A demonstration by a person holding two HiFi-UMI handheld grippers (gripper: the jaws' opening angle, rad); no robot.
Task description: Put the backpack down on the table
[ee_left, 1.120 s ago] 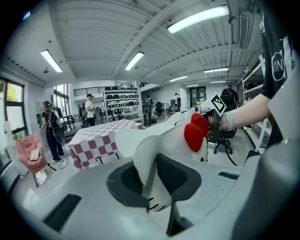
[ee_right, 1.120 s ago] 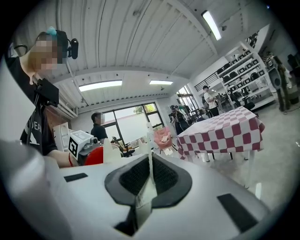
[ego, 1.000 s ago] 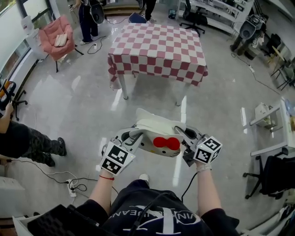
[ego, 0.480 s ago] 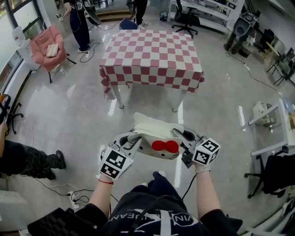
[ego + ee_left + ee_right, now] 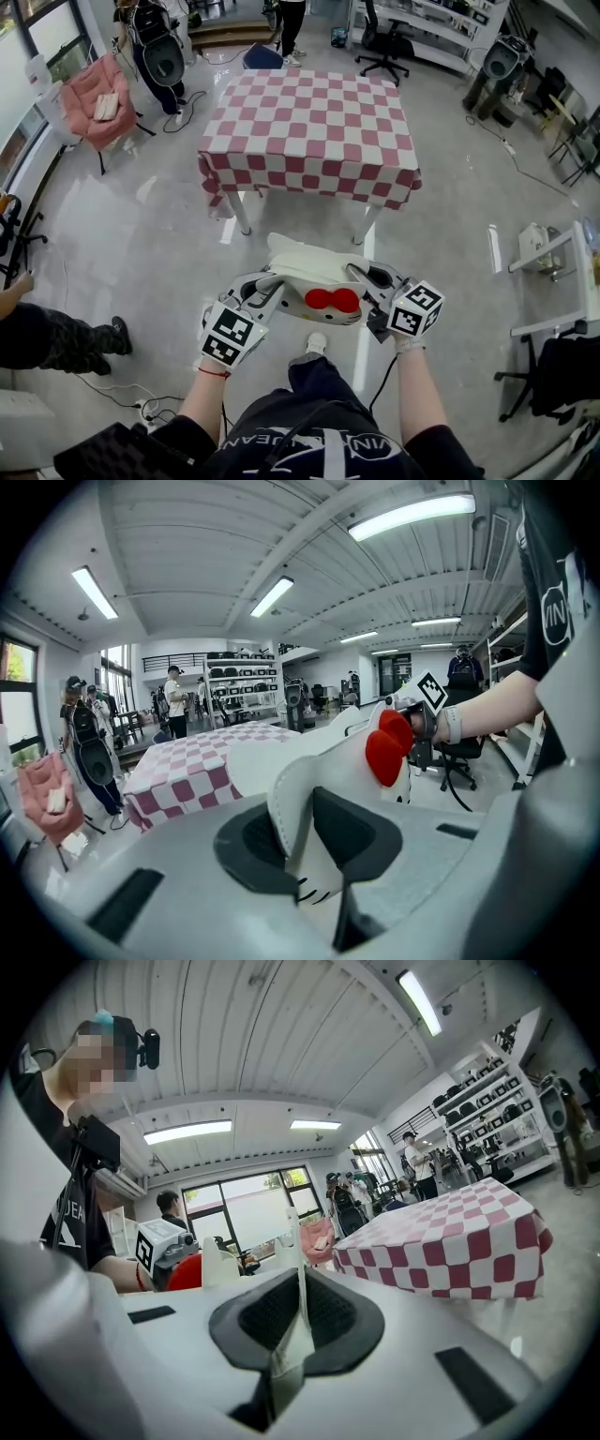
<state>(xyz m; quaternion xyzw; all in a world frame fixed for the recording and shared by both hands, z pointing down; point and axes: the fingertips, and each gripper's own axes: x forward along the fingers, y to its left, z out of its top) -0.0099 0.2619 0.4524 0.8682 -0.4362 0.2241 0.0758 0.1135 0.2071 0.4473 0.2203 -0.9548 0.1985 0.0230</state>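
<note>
Nearer than before, the table (image 5: 309, 122) stands beyond the fingertips; left gripper (image 5: 270, 289) and right gripper (image 5: 367, 281) each pinch the backpack (image 5: 309, 267), not yet set down

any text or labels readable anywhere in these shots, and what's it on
"VIN": black shirt, right of its logo, word cut off.
"EAN": same shirt, left of the logo, also partial.
The cubes on left gripper and right gripper: square marker patterns, no words.
The backpack: no print seen.
Distant shelves: too small to read.
</note>
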